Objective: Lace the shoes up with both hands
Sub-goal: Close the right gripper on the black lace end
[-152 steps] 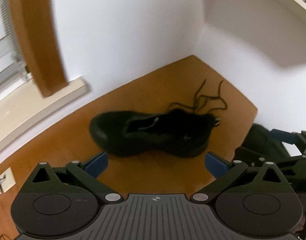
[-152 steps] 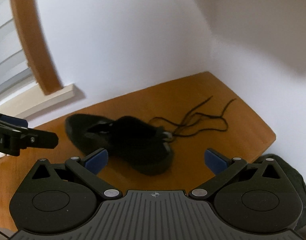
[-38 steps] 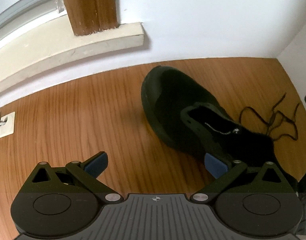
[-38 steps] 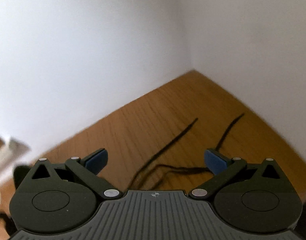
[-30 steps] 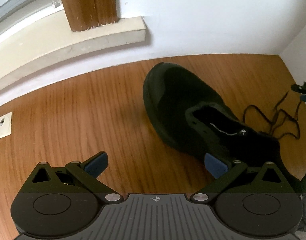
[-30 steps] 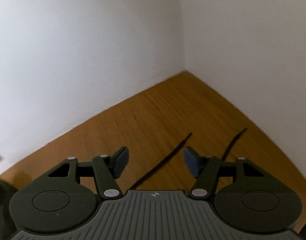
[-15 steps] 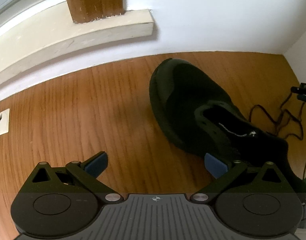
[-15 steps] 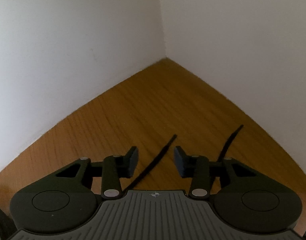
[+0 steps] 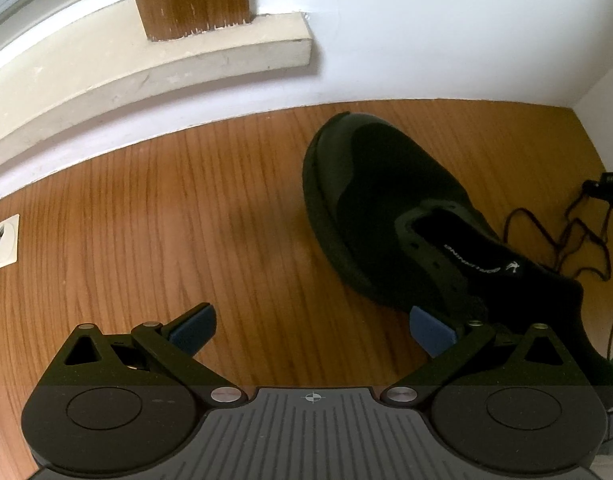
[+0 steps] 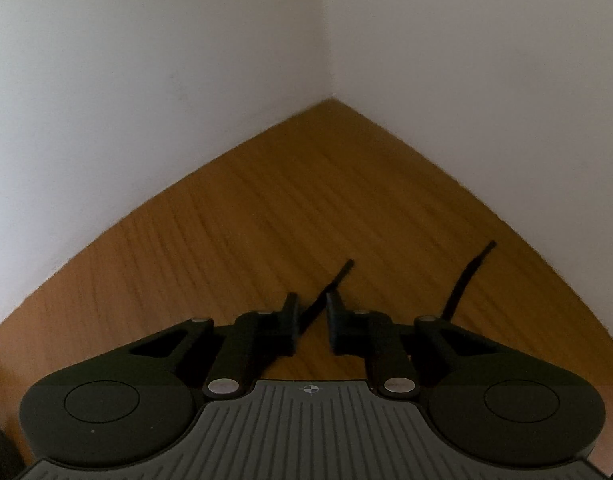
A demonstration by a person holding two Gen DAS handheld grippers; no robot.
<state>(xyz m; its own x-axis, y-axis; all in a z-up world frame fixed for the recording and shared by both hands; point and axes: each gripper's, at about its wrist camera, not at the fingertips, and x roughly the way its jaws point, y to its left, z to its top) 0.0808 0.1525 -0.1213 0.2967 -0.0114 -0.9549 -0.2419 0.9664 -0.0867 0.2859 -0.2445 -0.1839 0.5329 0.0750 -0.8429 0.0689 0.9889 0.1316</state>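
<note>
Lace end [image 10: 333, 281] lies between the nearly closed right tongs [image 10: 311, 322].

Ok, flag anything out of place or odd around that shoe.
The black shoe has no lace in its visible eyelets. The lace lies in a loose tangle on the wooden floor beside it. Two lace ends stretch toward the corner, one between the right gripper's narrowed jaws.

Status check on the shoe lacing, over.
Left gripper open, empty, beside black shoe. Right gripper nearly shut around one lace end, gap showing. Other lace end loose on floor.
</note>
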